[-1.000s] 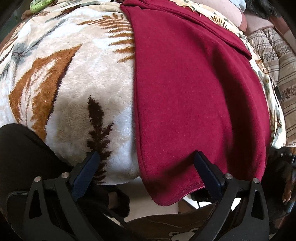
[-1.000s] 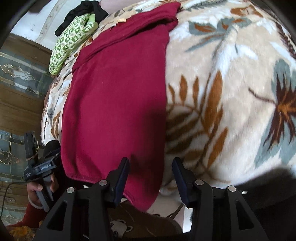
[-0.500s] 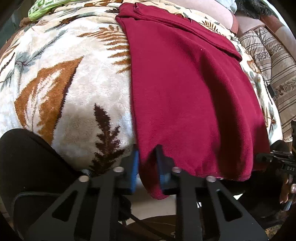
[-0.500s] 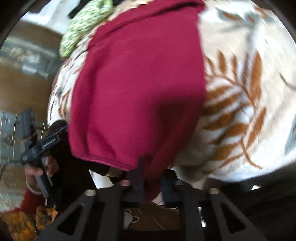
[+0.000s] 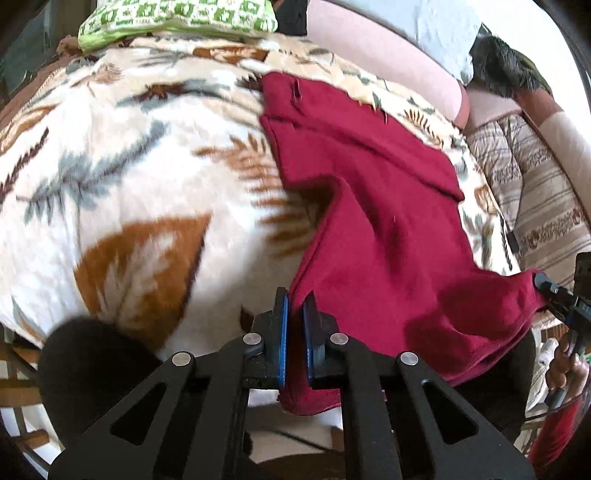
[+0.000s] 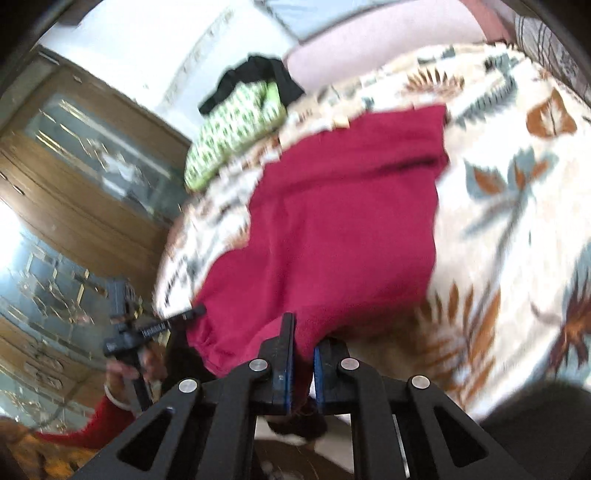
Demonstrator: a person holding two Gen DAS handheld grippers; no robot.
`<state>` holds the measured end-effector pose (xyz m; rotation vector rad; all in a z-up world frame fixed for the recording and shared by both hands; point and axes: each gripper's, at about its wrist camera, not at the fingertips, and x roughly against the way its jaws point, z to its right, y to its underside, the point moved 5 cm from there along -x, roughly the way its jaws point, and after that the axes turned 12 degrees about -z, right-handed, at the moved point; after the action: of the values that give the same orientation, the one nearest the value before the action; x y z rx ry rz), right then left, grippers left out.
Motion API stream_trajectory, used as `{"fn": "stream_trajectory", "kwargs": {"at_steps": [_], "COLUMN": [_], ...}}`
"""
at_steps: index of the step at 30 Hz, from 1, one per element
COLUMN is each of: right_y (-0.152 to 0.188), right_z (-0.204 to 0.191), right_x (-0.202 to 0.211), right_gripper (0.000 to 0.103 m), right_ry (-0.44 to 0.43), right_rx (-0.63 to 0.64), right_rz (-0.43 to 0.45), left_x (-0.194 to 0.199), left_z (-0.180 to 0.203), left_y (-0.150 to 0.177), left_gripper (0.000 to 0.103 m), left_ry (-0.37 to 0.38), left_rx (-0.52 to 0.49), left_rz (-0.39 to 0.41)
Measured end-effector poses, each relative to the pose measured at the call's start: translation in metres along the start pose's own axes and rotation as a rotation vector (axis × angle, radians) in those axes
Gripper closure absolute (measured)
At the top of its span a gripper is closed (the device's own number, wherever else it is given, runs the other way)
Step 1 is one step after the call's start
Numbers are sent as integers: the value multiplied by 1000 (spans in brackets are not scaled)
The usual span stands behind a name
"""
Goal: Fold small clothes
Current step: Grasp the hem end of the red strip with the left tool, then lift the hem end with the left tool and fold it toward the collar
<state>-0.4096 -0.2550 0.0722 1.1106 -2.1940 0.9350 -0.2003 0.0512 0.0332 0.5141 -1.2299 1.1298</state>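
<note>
A dark red garment (image 5: 384,229) lies on a leaf-patterned fleece blanket (image 5: 140,177). My left gripper (image 5: 294,306) is shut on its near left corner and holds that corner off the blanket. In the right wrist view the same garment (image 6: 340,236) shows, and my right gripper (image 6: 303,332) is shut on its near right corner. The near hem is lifted and sags between the two grippers. The far end of the garment still rests on the blanket.
A green patterned cloth (image 5: 177,18) and a black item (image 6: 251,79) lie at the blanket's far end. A pink cushion (image 5: 388,55) and a striped cushion (image 5: 532,192) are at the right. A wooden cabinet with glass doors (image 6: 74,192) stands to the left.
Both grippers closed on the garment's near corners, then lifted the near hem off the bed edge and carried it forward over the blanket.
</note>
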Motion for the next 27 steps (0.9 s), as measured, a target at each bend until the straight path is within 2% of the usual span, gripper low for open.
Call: {"fn": "stream_trajectory", "kwargs": {"at_steps": [5, 9, 12, 15, 19, 21, 25, 27], "right_y": [-35, -59, -61, -55, -54, -61, -82, -88], "right_z": [1, -2, -19, -39, -42, -33, -11, -4], "right_x": [4, 17, 41, 65, 77, 74, 57, 48], "right_gripper": [95, 95, 95, 95, 95, 95, 95, 95], "right_ry": [-39, -67, -149, -175, -167, -162, -152, -137], "right_rx": [-11, -18, 10, 64, 74, 57, 7, -8], "right_rz": [57, 92, 134, 166, 187, 187, 168, 154], "left_x": [13, 38, 65, 92, 109, 105, 82, 67], "left_z": [10, 23, 36, 47, 50, 50, 45, 43], "left_y": [-27, -34, -26, -19, -33, -45, -64, -63], "left_gripper": [97, 97, 97, 97, 97, 97, 97, 97], "left_ry": [31, 103, 166, 214, 224, 191, 117, 115], "left_rx": [8, 16, 0, -16, -18, -27, -25, -22], "left_rz": [36, 81, 118, 159, 203, 211, 184, 142]}}
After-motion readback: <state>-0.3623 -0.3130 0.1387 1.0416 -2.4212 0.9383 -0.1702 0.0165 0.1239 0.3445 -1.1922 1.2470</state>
